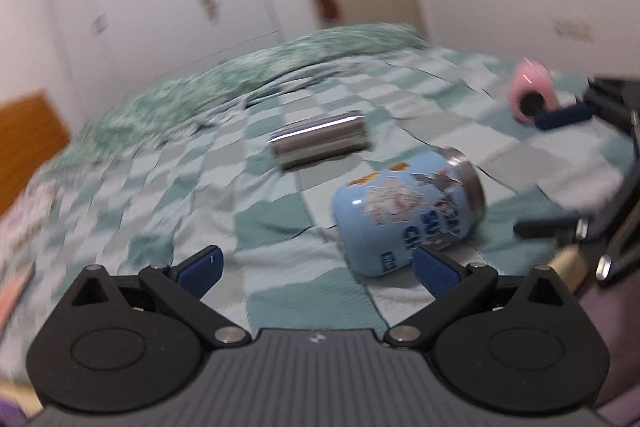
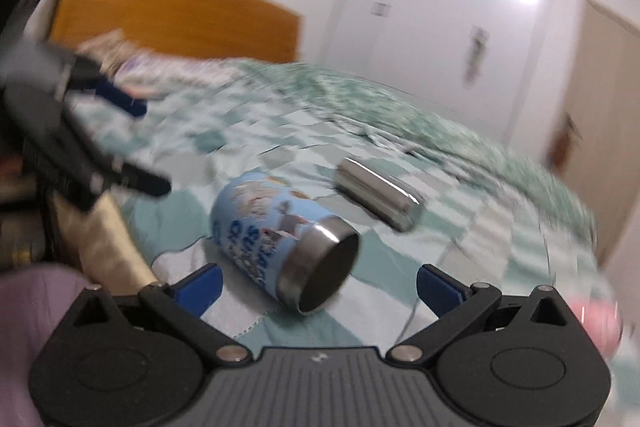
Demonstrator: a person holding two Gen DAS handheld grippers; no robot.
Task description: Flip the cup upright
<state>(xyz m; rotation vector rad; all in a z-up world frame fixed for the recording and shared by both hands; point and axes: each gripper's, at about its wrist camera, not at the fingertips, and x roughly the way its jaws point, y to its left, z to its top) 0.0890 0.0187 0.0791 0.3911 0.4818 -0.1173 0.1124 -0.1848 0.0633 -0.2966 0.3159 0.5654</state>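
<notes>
A light blue cup (image 1: 404, 211) with cartoon print and a steel rim lies on its side on the checkered bedspread (image 1: 256, 227). In the right wrist view the blue cup (image 2: 276, 227) points its open mouth toward the camera. A plain steel cup (image 1: 320, 141) lies on its side farther back, and it also shows in the right wrist view (image 2: 380, 193). My left gripper (image 1: 316, 267) is open, with its right finger just in front of the blue cup. My right gripper (image 2: 318, 285) is open, close to the blue cup's mouth.
A pink cup (image 1: 532, 93) lies on its side at the far right of the bed, beside the other gripper's blue finger. A rumpled green quilt (image 1: 248, 75) lies at the bed's far side. A wooden headboard (image 2: 176, 19), white wardrobe and door stand behind.
</notes>
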